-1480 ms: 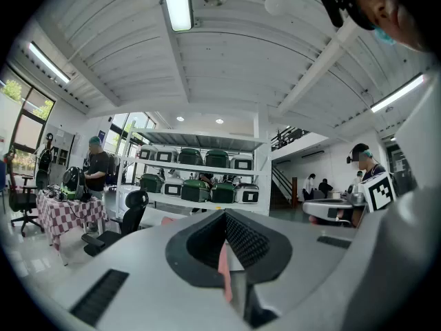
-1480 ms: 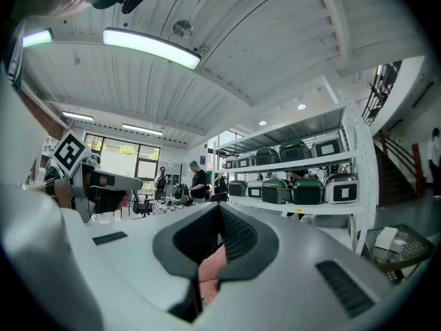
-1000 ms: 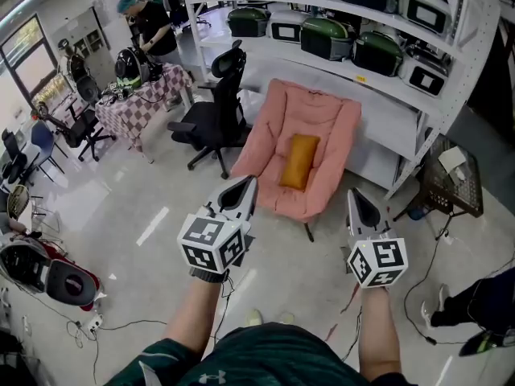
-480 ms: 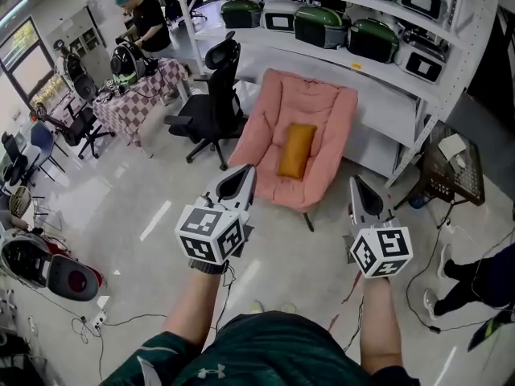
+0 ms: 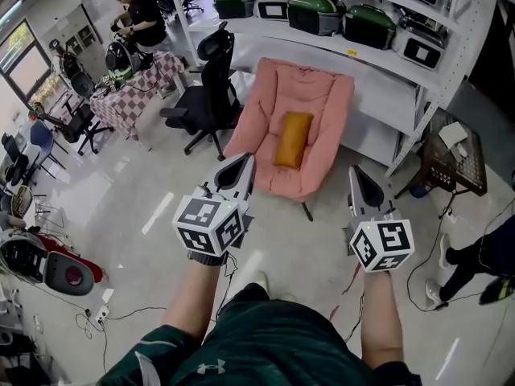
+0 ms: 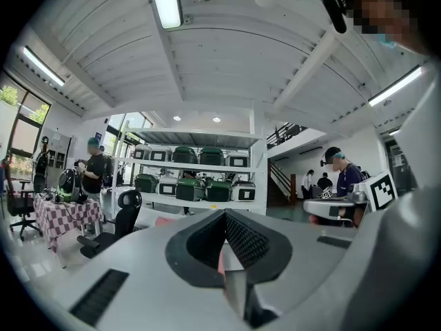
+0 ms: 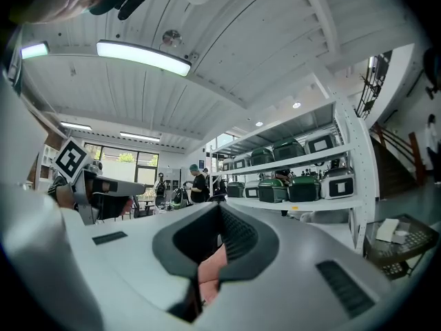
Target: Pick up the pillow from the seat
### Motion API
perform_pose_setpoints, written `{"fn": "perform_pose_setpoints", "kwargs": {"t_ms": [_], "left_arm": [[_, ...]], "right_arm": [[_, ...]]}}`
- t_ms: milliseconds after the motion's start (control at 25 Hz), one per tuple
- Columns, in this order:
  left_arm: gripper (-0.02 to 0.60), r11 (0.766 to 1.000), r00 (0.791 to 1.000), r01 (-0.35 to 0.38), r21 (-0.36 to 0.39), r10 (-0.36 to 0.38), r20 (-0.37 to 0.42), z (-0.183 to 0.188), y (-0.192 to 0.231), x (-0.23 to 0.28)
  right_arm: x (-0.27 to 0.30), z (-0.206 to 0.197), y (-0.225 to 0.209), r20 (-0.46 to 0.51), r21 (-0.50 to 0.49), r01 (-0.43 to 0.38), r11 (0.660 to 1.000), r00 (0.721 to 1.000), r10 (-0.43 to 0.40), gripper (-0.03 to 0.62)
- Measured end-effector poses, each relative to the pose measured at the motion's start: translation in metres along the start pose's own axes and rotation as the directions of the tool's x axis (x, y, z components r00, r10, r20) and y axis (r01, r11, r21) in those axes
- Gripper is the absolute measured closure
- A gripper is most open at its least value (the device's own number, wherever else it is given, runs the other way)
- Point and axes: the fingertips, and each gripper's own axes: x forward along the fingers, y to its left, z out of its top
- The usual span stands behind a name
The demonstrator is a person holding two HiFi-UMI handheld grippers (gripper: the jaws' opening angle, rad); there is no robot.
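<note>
An orange pillow [image 5: 292, 139] lies lengthwise on the seat of a pink padded chair [image 5: 318, 103] standing on the floor in front of me. Both grippers are held out low, short of the chair and well apart from the pillow. My left gripper [image 5: 245, 164] points at the chair's front left edge, jaws together, nothing in them. My right gripper [image 5: 355, 175] is off the chair's front right corner, also shut and empty. In the left gripper view the jaws [image 6: 225, 214] meet in a closed V. In the right gripper view only a pink sliver of chair [image 7: 210, 273] shows below the shut jaws.
A black office chair [image 5: 211, 95] stands just left of the pink chair. White shelving [image 5: 378, 71] with green and black cases runs behind it. A wire basket [image 5: 455, 163] sits at the right. A person [image 5: 138, 16] stands by a checkered table [image 5: 133, 87]. Cables trail on the floor.
I have moved a little closer: the chair and pillow have shifted slightly up and left in the head view. Both grippers keep their pose, still shut.
</note>
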Motion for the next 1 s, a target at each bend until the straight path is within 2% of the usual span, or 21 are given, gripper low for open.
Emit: {"fn": "perform_pose_setpoints", "kwargs": {"t_ms": [200, 440, 680, 1000], "left_arm": [[0.575, 1.000, 1.000, 0.007, 0.007, -0.007, -0.002, -0.004, 0.004, 0.016], [0.575, 1.000, 1.000, 0.016, -0.002, -0.016, -0.008, -0.009, 0.034, 0.049], [0.575, 0.999, 0.999, 0.034, 0.000, -0.034, -0.014, -0.015, 0.080, 0.095], [0.575, 0.997, 0.997, 0.069, -0.023, -0.070, -0.041, -0.023, 0.164, 0.167]], "right_arm": [[0.013, -0.006, -0.006, -0.008, 0.002, 0.001, 1.000, 1.000, -0.001, 0.591], [0.056, -0.016, -0.010, -0.031, -0.006, 0.000, 1.000, 1.000, 0.000, 0.591], [0.121, -0.031, -0.016, -0.061, -0.010, 0.009, 1.000, 0.998, -0.010, 0.591], [0.223, -0.049, -0.016, -0.109, -0.011, 0.035, 0.999, 0.993, -0.036, 0.591]]}}
